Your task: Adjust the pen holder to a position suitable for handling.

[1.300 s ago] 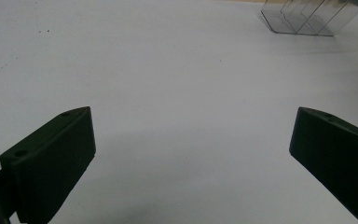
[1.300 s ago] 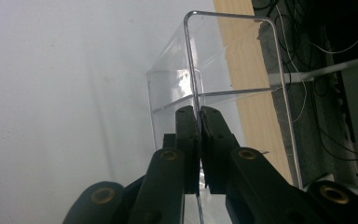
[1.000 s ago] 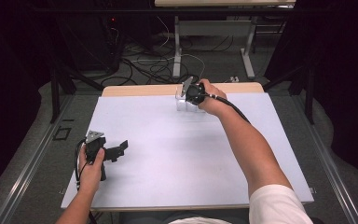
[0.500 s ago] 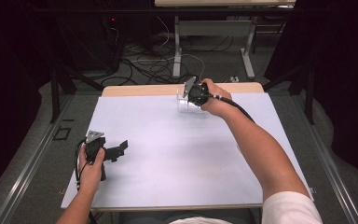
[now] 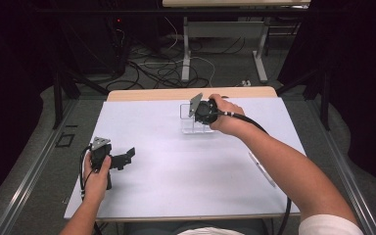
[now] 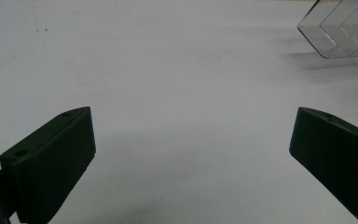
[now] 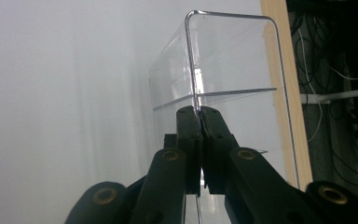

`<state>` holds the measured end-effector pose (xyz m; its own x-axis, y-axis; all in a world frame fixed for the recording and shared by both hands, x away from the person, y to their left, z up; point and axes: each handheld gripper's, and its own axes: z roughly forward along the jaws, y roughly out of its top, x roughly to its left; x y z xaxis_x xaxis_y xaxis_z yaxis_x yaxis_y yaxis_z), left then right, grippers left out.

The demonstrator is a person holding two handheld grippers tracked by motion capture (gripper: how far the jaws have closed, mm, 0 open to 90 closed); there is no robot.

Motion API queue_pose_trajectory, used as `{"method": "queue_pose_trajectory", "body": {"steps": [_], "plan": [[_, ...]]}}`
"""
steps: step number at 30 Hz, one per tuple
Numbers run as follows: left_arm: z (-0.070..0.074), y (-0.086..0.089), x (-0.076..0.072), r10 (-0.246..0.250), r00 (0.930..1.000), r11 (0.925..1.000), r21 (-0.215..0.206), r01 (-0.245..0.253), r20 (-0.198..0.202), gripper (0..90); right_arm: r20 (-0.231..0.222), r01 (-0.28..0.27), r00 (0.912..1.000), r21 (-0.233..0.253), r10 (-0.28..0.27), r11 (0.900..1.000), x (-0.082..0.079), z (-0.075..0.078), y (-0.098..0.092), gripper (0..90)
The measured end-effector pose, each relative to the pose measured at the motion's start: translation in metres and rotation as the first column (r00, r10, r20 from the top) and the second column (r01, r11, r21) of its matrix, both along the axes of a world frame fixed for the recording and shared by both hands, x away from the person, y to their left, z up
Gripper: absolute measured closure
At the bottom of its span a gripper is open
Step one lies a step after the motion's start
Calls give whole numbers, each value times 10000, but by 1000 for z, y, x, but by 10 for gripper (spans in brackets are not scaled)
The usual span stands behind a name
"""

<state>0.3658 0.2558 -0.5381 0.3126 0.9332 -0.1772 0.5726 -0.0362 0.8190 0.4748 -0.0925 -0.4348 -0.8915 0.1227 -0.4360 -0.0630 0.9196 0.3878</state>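
The clear plastic organizer (image 5: 196,123) is sitting toward the far middle of the white table (image 5: 176,186), near the wooden far edge. In the high view the right hand (image 5: 223,116) and its gripper are covering part of the organizer, so its transparent walls are hard to trace there. In the left gripper view the frame edge is cutting the organizer (image 6: 340,28) off at the upper right corner; three nested wall edges are showing. The right gripper (image 7: 199,116) is clamping one thin wall of the organizer (image 7: 233,70), jaws pressed together on the rim. The left gripper (image 6: 191,144) is hovering over bare tabletop with its jaws spread wide and nothing between them, well apart from the organizer. One organizer and two grippers are showing. Cables (image 5: 161,68) are lying on the floor beyond the table.
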Motion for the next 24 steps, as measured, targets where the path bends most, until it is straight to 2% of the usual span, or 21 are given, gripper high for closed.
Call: {"method": "queue_pose_trajectory", "body": {"steps": [1,6,11,19,24], "plan": [[0,0,0,-10,10000,10000,17,10,-9,2,-115,74,9999,78,-73,9999,-4,-1,1,880],[0,0,0,-12,10000,10000,35,12,24,2,-422,-220,9989,97,224,9997,-15,-6,2,880],[-1,0,1,-35,10000,10000,89,35,-60,2,-783,-167,9968,70,172,9998,-23,-12,1,882],[-1,-1,1,-94,9999,9999,140,95,-76,1,-1156,-232,9930,182,251,9996,-24,-16,2,882],[-1,-1,1,-61,10000,9999,129,62,-49,2,-1225,-260,9921,239,287,9994,-24,-19,4,881]]}}
